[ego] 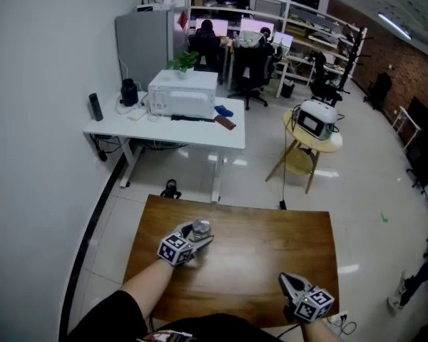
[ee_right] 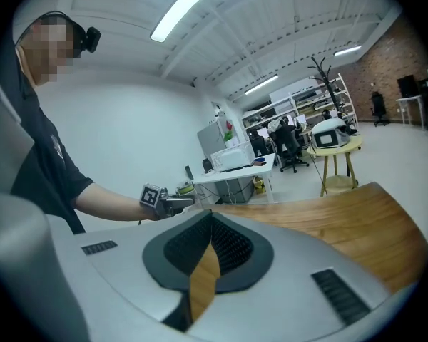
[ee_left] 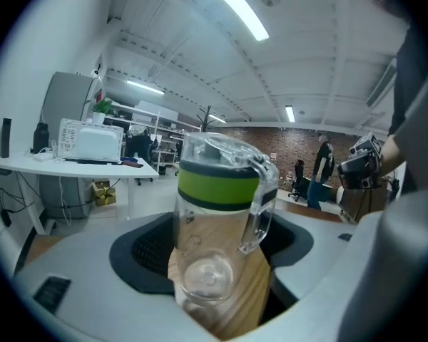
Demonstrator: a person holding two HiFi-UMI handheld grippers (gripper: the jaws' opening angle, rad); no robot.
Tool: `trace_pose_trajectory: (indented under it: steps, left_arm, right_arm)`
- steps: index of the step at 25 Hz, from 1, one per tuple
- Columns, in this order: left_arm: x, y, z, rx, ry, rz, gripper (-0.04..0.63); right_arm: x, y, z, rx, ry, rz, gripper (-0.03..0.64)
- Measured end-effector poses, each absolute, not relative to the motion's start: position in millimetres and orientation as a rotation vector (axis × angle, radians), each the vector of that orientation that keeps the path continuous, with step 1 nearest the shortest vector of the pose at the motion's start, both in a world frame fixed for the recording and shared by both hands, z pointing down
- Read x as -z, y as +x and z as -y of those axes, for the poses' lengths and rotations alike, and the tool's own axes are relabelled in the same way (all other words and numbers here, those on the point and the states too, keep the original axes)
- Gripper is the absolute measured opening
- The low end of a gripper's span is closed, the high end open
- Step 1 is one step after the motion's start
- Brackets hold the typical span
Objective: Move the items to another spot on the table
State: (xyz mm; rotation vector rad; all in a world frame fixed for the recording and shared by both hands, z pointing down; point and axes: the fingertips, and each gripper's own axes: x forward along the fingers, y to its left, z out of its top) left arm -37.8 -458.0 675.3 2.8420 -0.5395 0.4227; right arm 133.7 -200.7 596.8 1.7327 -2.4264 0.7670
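Left forearm [ego: 144, 282] extended; left claw [ego: 200, 234] grips bottle [ee_left: 217, 212], seemingly tilted.

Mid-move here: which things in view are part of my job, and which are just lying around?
Job: clear green-banded bottle, gripped by the left gripper; empty right gripper; wooden table.
Lying about: white desk, white appliance on it, round side table, office chairs.

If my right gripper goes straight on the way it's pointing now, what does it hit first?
Most likely the bare wooden table: the right gripper shows only wood between and just ahead of its jaws, though how far along is unclear.
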Motion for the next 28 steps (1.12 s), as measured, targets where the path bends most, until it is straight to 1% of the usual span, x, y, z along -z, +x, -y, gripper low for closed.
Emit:
trace_pose_trajectory:
  steps: [5, 10, 20, 28]
  left_arm:
    - [-646, 37, 375, -0.381, 2.845, 0.549, 0.341]
    - [-623, 112, 296, -0.330, 2.865, 0.500, 0.341]
    - [-613, 266, 158, -0.352, 2.946, -0.037, 0.341]
    - [-646, 366, 30, -0.459, 2.918, -0.345, 0.341]
  right_arm:
    - [-584, 200, 113, -0.761, 1.706, 2.428, -0.008]
    - [-585, 257, 48, -0.727, 1.647, 2.448, -0.008]
    - [-583, 352, -46, -0.764, 1.986, 2.304, -0.008]
    - [-592, 426, -164, -0.821, 2.183, 2.144, -0.008]
